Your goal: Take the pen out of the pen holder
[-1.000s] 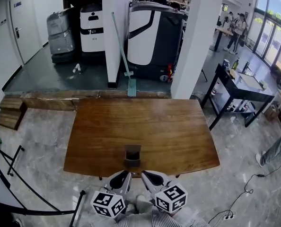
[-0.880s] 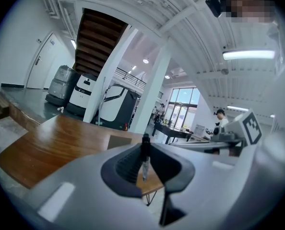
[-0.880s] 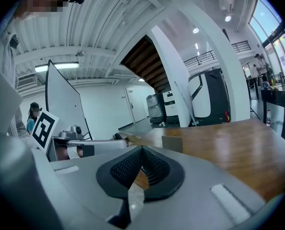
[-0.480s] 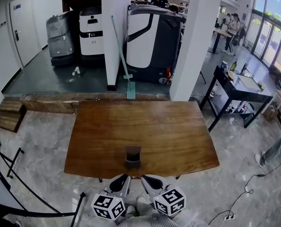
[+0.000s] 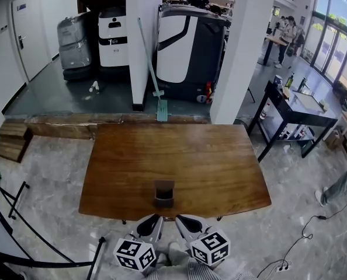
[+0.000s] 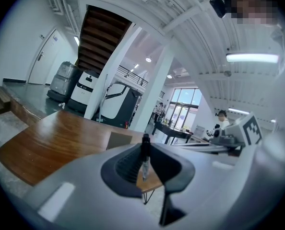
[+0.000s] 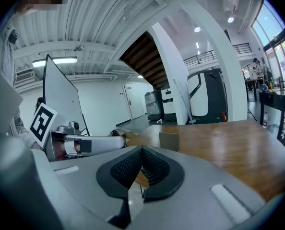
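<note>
A dark square pen holder (image 5: 163, 192) stands near the front edge of the wooden table (image 5: 173, 156); no pen shows in it. My left gripper (image 5: 152, 219) hangs just in front of that edge, shut on a slim dark pen (image 6: 145, 153) that stands upright between its pads. The holder (image 6: 119, 140) shows just beyond those jaws, to their left. My right gripper (image 5: 183, 219) is beside the left one, its pads closed together with nothing between them (image 7: 141, 152). From the right gripper view the holder (image 7: 169, 141) sits ahead on the table, and the left gripper (image 7: 85, 145) shows to the left.
Beyond the table's far edge stand a white pillar (image 5: 144, 39), a leaning mop (image 5: 153, 69) and large floor machines (image 5: 188, 45). A black side table (image 5: 293, 112) with bottles is at the right. A cable runs over the marble floor (image 5: 302, 238).
</note>
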